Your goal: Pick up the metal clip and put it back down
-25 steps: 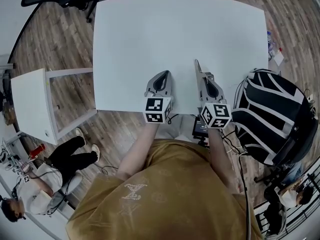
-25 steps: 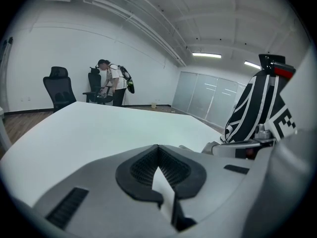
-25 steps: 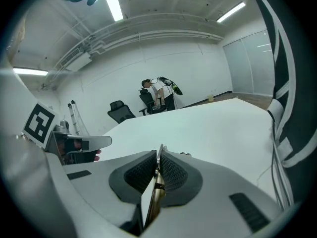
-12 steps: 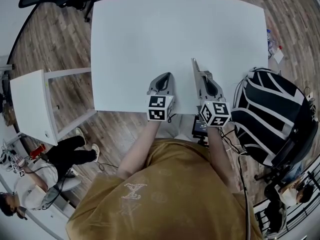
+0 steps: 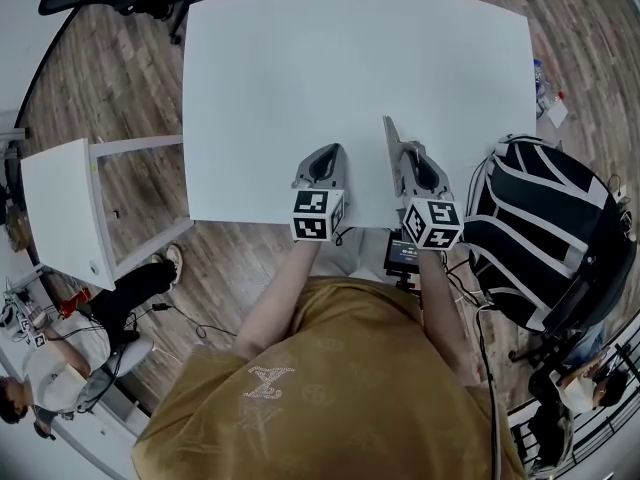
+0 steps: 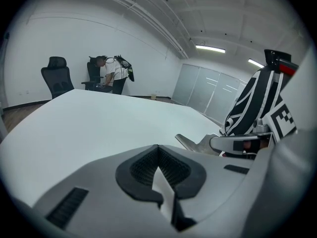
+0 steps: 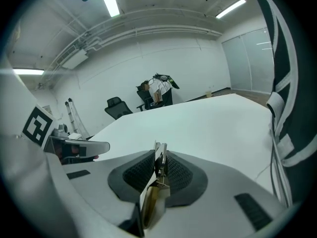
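1. Left gripper (image 5: 324,158): jaws closed together, nothing between them, aimed forward and tilted downward.
2. Right gripper (image 5: 409,158): jaws have just been opening slightly, with the metal clip (image 7: 154,195) pinched between the pads.
3. Both forearms reach forward; the grippers sit side by side, not touching.

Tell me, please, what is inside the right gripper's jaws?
A metal clip, pinched between the right gripper's pads, though the jaws have just been opening. The pads cover its flanks; what lies under it is hidden.
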Demonstrator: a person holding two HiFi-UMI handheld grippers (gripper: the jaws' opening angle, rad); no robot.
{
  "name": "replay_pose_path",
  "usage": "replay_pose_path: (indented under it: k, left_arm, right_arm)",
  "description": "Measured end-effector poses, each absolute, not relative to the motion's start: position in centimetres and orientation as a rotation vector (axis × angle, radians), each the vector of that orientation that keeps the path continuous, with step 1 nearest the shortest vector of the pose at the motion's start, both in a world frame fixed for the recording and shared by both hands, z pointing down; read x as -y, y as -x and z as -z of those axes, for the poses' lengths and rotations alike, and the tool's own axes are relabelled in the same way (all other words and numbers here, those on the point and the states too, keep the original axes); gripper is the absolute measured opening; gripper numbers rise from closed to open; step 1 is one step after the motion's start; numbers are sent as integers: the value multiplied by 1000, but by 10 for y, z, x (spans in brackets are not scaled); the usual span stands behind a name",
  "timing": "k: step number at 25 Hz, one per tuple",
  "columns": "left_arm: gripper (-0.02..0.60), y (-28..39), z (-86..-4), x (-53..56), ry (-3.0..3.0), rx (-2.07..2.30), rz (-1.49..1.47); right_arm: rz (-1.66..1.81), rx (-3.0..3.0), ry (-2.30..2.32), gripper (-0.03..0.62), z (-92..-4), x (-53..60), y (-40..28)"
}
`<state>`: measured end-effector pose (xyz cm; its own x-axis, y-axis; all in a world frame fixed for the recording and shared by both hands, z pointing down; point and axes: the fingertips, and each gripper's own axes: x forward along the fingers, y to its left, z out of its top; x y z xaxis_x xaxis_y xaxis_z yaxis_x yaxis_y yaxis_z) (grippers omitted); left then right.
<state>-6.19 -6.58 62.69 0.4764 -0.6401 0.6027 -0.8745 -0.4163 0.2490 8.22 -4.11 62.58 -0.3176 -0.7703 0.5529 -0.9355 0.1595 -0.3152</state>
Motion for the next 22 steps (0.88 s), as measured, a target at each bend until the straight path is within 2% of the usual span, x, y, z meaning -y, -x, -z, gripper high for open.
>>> replay_pose_path:
  k: [19, 22]
  left_arm:
    - [-3, 56, -634, 63, -2172, 1199, -595]
    - [-3, 55, -632, 63, -2175, 1191, -586]
  right_arm:
    - [-875, 2095, -1648, 74, -626, 43, -85]
    - [-889, 2078, -1636, 114, -631, 41, -87]
